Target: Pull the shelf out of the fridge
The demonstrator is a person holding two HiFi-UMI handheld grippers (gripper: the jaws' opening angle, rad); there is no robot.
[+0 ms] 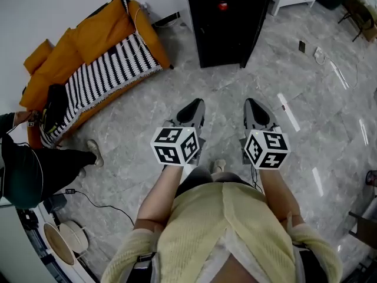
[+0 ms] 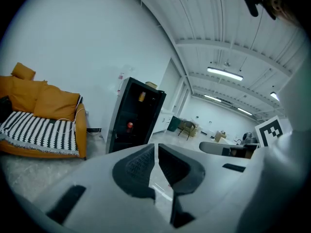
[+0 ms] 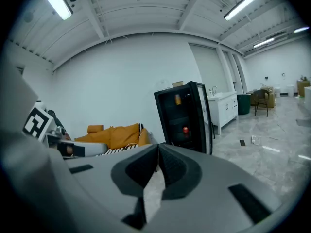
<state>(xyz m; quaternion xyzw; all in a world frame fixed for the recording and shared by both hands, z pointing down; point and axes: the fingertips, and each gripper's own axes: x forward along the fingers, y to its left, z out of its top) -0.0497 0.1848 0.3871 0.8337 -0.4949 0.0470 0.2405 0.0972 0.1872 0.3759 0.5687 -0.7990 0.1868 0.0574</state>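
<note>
Head view: left gripper (image 1: 193, 105) and right gripper (image 1: 252, 104) held side by side, low in front of the person, both pointing forward over the grey stone floor (image 1: 306, 87). Both sets of jaws are closed and hold nothing. The black fridge (image 1: 230, 22) stands ahead, well apart from both grippers, with bare floor between. A red item (image 1: 222, 6) shows inside it; the shelf can't be picked out in the dark interior. To the left of the fridge is an orange sofa (image 1: 70, 46) with a striped blanket (image 1: 106, 72) on it. Another person's leg (image 1: 53, 161) is at the left edge, with a cable (image 1: 103, 202) on the floor near it.

Left gripper view: jaws pressed together at the tips, nothing between them. The fridge is straight beyond the tips, far off. The red item sits midway up inside, a yellow item (image 2: 142, 96) higher up. Sofa is at the left, against the white wall. The other gripper pokes in from the right.

Right gripper view: jaws closed tight, empty. The fridge is above and beyond the tips, well apart, not touched. The sofa is left of it, a white cabinet (image 3: 226, 108) right of it, and a chair (image 3: 262, 101) further back.
</note>
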